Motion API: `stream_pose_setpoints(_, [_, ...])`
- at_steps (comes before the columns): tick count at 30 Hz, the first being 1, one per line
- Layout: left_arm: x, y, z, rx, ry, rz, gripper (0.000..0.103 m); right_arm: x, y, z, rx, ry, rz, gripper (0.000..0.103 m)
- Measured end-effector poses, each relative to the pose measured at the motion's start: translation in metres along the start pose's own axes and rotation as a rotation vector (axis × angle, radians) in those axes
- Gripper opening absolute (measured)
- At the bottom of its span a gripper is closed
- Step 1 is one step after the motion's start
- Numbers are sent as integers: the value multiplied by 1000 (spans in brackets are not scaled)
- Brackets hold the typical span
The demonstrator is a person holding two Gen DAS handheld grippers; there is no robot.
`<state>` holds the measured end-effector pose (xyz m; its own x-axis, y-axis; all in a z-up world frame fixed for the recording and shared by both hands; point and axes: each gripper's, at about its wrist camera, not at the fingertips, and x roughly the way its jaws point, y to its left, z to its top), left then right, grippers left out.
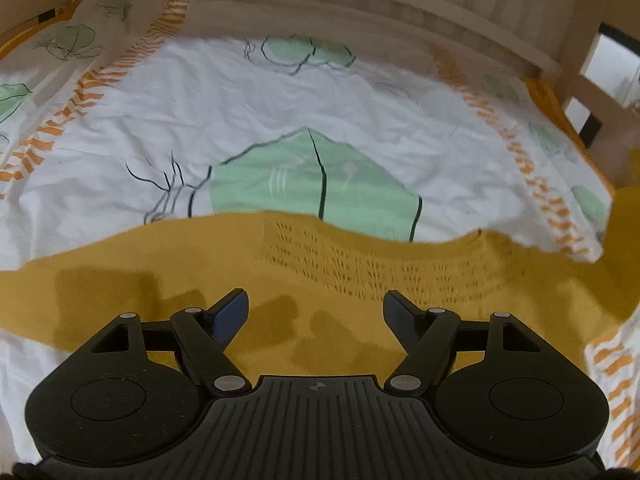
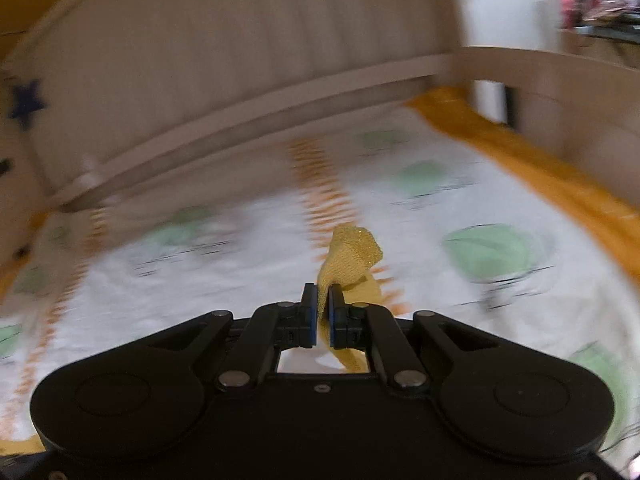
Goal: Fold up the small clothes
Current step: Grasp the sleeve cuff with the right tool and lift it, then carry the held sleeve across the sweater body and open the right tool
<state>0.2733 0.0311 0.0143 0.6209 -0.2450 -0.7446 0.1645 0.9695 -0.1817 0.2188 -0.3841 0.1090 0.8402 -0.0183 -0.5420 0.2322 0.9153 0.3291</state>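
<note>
- The mustard-yellow knit garment [image 1: 280,280] lies spread across the lower middle of the left wrist view, a patch of openwork stitching showing right of centre, its far edge running in a wavy line from left to right.
- At the right edge of that view the garment's fabric rises off the sheet.
- In the right wrist view a strip of the same yellow knit [image 2: 352,256] stands up from between the fingers at frame centre and curls over at its top.
- The right gripper [image 2: 323,312] has its fingers [image 2: 309,314] pressed together on that strip, with more yellow fabric visible below them.
- The left gripper [image 1: 315,308] hangs over the garment with its fingers [image 1: 230,314] spread wide and nothing between them; whether they touch the cloth cannot be told.
- Under the garment lies a white bed sheet [image 1: 160,120] printed with green leaf shapes and orange striped bands.
- A pale wooden bed rail [image 1: 360,8] curves across the top of the left wrist view.
- The right wrist view is blurred apart from the gripper.
</note>
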Motion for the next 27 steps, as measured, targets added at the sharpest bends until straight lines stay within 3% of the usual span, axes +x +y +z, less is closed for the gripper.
stream_pose_setpoints(7, [-13,31,12,-116,-33,-42,73,9,102,-56,-68,91,231,11])
stream_pose_setpoints(15, [-20,54,17,-167,-55,-8,73,38,177,-144,-122,219,329,11])
stream_pose_setpoints(17, [-20,57,17,-172,-53,-16,73,44,188,-167,-162,245,330,11])
stream_pose_setpoints(21, [-15,57,17,-173,-31,-47,73,45,196,-196,-190,315,386,22])
stream_pose_setpoints(27, [-3,50,11,-133,13,-71,73,36,177,-199,-284,303,365,22])
